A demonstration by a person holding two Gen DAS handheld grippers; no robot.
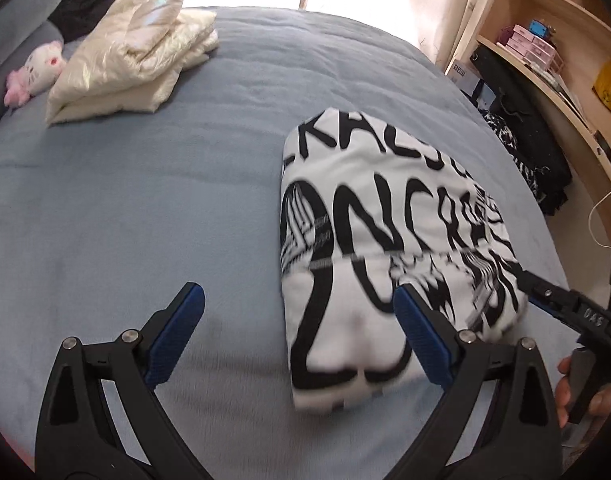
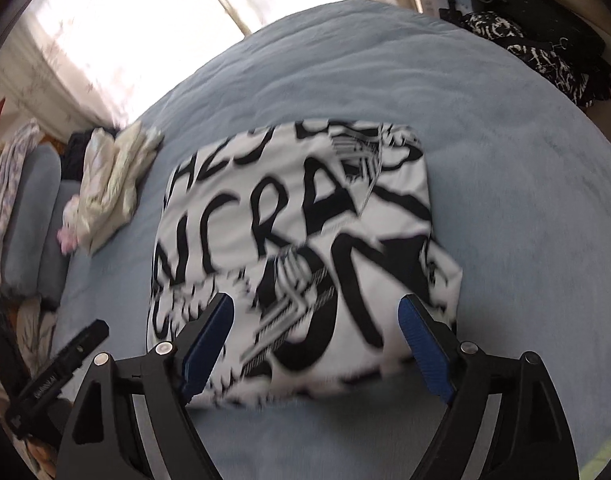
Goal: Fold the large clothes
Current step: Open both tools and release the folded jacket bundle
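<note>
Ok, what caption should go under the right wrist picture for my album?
Open right tongs hover over a folded black-and-white shirt on the blue bed.

Folded garment [image 2: 305, 220]: big black letters, "NCRA" readable; rest of print blurred, cut off.
</note>
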